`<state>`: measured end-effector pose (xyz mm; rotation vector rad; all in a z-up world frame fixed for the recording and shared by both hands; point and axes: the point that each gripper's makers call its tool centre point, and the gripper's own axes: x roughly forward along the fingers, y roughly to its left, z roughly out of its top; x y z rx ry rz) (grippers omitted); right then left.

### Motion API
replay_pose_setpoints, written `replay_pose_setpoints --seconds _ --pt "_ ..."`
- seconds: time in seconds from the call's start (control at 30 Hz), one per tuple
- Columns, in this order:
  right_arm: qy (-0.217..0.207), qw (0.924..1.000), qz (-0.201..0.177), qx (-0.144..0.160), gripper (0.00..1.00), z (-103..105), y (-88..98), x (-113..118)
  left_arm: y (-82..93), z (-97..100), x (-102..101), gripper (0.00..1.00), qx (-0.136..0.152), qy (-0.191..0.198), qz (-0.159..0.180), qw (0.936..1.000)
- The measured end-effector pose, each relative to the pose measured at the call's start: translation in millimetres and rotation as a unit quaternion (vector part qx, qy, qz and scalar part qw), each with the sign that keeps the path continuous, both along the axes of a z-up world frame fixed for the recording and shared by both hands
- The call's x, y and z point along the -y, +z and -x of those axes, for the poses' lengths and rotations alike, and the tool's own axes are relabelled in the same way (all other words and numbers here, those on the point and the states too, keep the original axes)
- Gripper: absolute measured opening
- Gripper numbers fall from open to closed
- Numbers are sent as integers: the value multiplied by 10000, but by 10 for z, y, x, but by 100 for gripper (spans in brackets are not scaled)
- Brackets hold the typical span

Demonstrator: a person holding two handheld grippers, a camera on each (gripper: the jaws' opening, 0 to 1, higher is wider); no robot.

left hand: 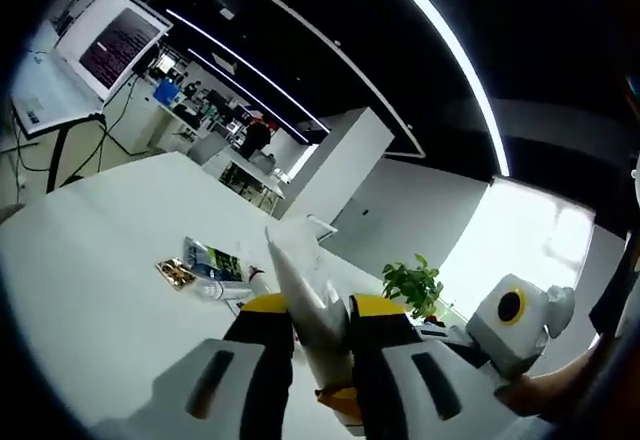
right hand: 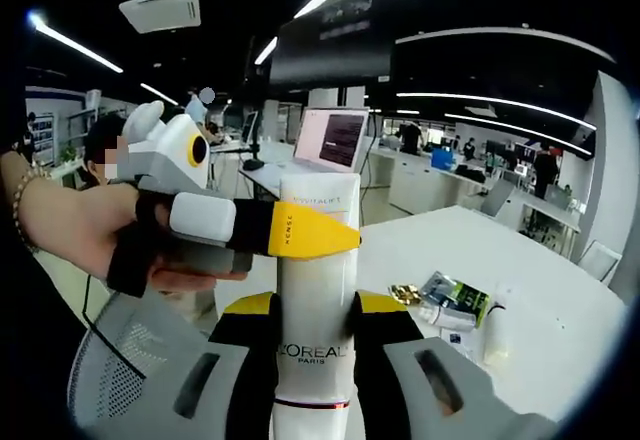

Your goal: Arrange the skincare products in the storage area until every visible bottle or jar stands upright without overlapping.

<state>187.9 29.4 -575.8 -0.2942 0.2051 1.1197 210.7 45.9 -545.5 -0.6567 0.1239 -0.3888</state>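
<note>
- The tall white L'Oréal tube (right hand: 315,290) stands upright between the jaws of the right gripper (right hand: 315,335), which press against its lower sides just above the printed brand name.
- The left gripper (right hand: 300,230) reaches in from the left, level, its yellow-tipped fingers (right hand: 320,232) closed across the tube's upper part; a bare hand (right hand: 95,225) holds it.
- In the left gripper view, the same tube (left hand: 305,295) runs pinched between that gripper's (left hand: 322,335) jaws, above the white table (left hand: 100,260).
</note>
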Motion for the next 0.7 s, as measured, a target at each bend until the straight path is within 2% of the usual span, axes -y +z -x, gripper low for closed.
replay_pose_setpoints --seconds 0.13,0.17,0.43,0.57,0.7 --pt "-9 10000 -18 -20 28 1 28 1 33 3 12 12 66 -24 4 10000" --pt "-12 10000 -31 -34 28 4 33 4 55 12 37 11 63 -109 114 9999" --pt "26 9997 -190 -125 29 15 92 43 117 1 51 8 54 -372 178 9991" --pt "235 9991 -311 -151 30 17 153 29 178 5 55 7 97 -487 204 9986" --pt "401 9983 -389 -190 31 60 210 62 280 45 159 7 231 -774 66 9967"
